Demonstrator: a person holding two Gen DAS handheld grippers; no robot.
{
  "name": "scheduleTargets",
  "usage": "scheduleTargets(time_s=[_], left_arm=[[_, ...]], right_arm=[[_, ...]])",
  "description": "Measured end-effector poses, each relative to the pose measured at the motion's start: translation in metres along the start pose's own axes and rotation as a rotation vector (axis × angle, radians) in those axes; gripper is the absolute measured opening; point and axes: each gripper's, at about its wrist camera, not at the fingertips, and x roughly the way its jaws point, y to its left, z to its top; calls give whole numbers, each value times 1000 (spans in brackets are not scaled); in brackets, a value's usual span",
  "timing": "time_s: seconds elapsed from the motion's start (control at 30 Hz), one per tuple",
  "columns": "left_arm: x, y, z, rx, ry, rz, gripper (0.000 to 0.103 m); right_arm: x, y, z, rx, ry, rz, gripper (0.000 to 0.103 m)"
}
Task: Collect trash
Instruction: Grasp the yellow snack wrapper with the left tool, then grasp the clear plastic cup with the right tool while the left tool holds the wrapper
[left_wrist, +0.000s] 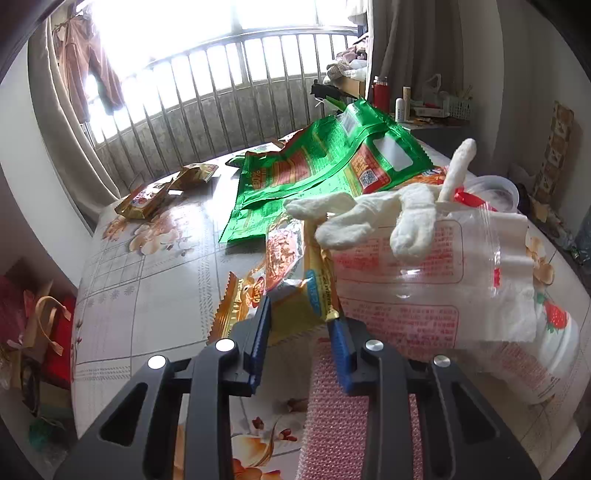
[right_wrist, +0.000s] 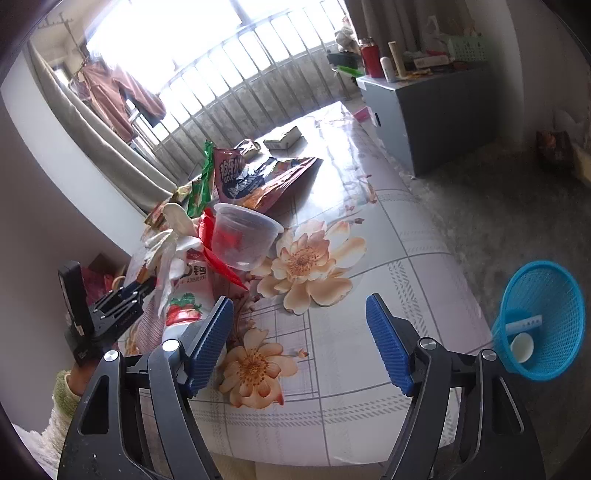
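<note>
A crumpled yellow snack wrapper (left_wrist: 299, 306) lies on the flowered table (left_wrist: 147, 295), and the blue pads of my left gripper (left_wrist: 301, 332) pinch it from both sides. Just beyond it sit a clear printed plastic bag (left_wrist: 406, 280), a white cloth glove (left_wrist: 369, 218) and a big green bag (left_wrist: 325, 162). From the right wrist view, the left gripper (right_wrist: 144, 286) is at the left edge of the trash pile. My right gripper (right_wrist: 299, 343) hangs open over the bare tablecloth (right_wrist: 369, 295), with nothing between its fingers.
The pile also holds a clear plastic cup (right_wrist: 243, 236), a strawberry-print bottle (right_wrist: 184, 314) and a red-brown snack bag (right_wrist: 258, 181). A blue mesh basket (right_wrist: 539, 321) stands on the floor right of the table, a white cup inside. Gold wrappers (left_wrist: 162, 188) lie far left.
</note>
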Motion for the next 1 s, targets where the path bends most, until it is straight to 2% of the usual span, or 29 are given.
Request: scheduleTargets(time_s=[0.13,0.3,0.53,0.63,0.77,1.0], left_arm=[[-4,-4,-3,42,40,25,28],[-18,-12,-8,83,44,87,27],[-39,-16,-18,99,60,121,26],[-49,-16,-25,79,60,126,26],[-63,-16,-34,40,52,132,26],[-86,-10,-46,-39,12,106,26]], right_arm=[[-10,0,-3,9,-19,18,69],[-17,-7,-5,27,-21,42,69],[-29,-16,-11,48,-34,65,69],[-28,-23,-14,74,-23,82,69],[-19,-30,-8,120,17,132,62],[8,-25,29,183,61,242,52]])
